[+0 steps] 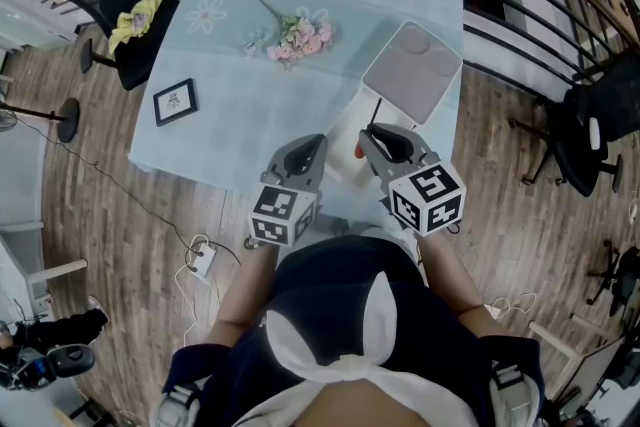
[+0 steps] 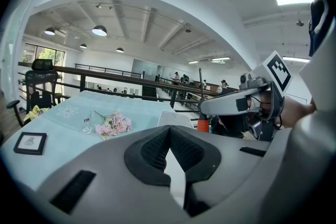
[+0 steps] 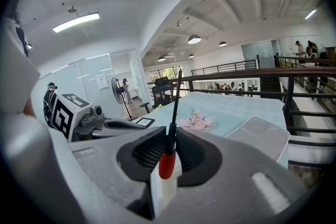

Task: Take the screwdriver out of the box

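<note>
Your right gripper (image 3: 169,140) pinches the screwdriver (image 3: 167,162) upright, probably to lift it straight from the box (image 3: 164,192); your left gripper (image 2: 169,132) sits closed, empty.

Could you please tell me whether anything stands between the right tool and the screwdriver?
Nothing visible does: the right tool is shut on the screwdriver at its handle, with the shaft pointing upward.
</note>
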